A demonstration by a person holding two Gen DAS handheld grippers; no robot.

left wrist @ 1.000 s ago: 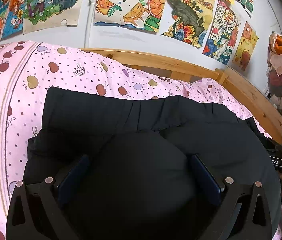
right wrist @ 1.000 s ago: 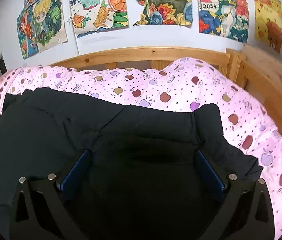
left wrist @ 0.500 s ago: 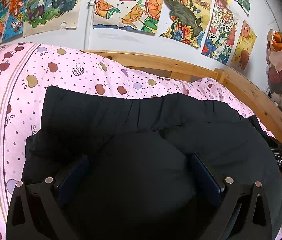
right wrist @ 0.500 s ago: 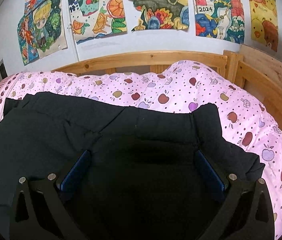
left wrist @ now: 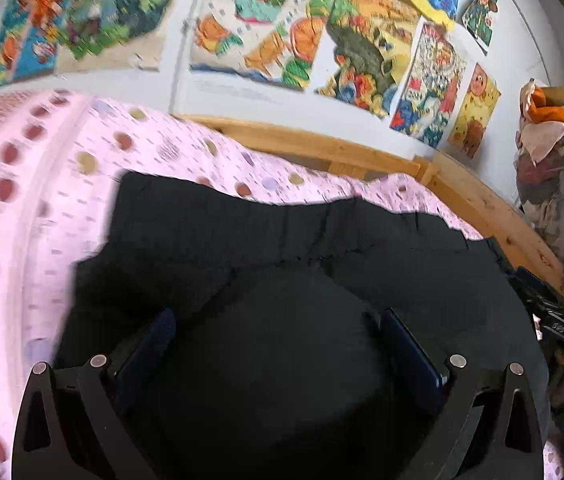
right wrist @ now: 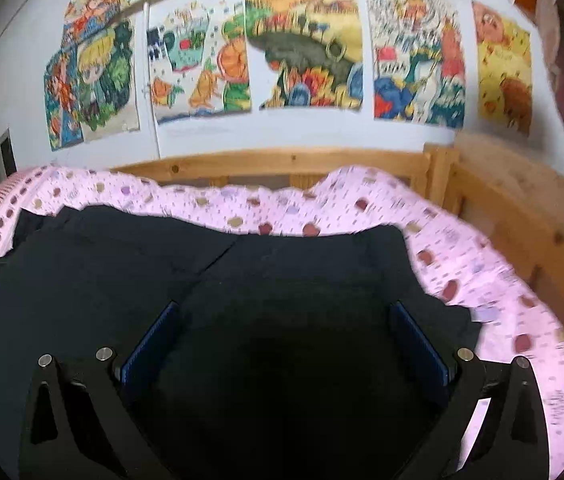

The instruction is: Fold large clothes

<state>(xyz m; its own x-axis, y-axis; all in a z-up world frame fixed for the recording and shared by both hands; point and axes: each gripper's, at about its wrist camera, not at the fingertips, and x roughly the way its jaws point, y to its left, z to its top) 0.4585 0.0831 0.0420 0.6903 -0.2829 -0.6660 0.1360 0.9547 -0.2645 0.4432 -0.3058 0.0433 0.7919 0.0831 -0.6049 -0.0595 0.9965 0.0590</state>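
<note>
A large black garment lies spread on the bed; it also shows in the right wrist view. My left gripper is open, its blue pads wide apart over a bulge of the black cloth near the garment's left part. My right gripper is open too, its blue pads wide apart over the cloth near the garment's right end. Whether the cloth touches the pads is hard to tell. The other gripper's body shows at the right edge of the left view.
A pink apple-print bedsheet covers the bed. A wooden bed frame runs along the back and right side. Colourful drawings hang on the white wall. Clothes hang at the far right.
Both views have tilted up and shifted, showing more wall; the image is motion-blurred. Both grippers stay open over the black cloth, which keeps its shape.
</note>
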